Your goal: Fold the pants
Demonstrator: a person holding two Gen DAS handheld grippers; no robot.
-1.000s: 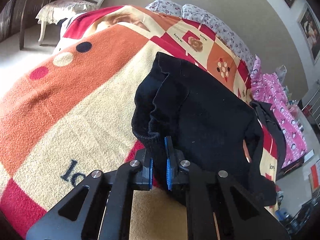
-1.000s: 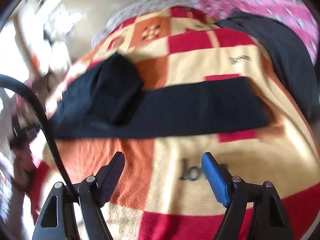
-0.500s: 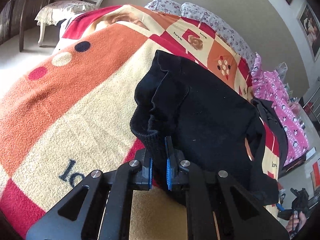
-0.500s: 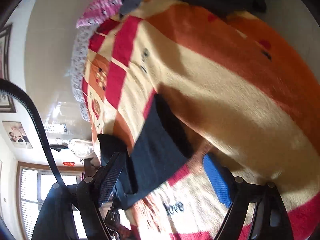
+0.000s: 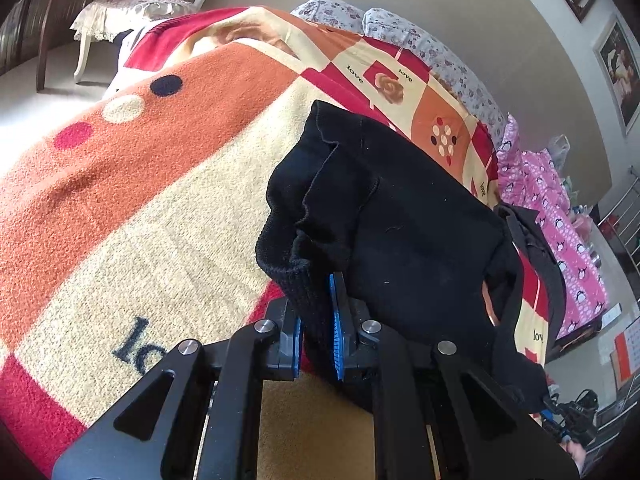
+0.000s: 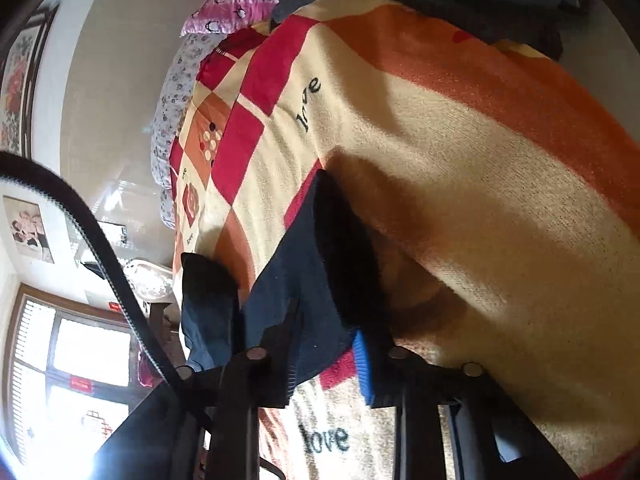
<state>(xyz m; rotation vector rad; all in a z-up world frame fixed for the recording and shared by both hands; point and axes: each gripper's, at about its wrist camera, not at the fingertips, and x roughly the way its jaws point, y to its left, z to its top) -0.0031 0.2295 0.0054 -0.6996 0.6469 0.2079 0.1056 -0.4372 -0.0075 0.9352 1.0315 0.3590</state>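
**Black pants lifted at both ends over the bed**

The pants (image 5: 404, 224) were black knit with a ribbed band at one end. That banded end was bunched and raised, its folds standing open above the patterned blanket (image 5: 120, 216). The cloth draped away from it in a broad sagging sheet. In the right wrist view the other end (image 6: 304, 292) hung as a flat dark panel, its edge lifted off the blanket.
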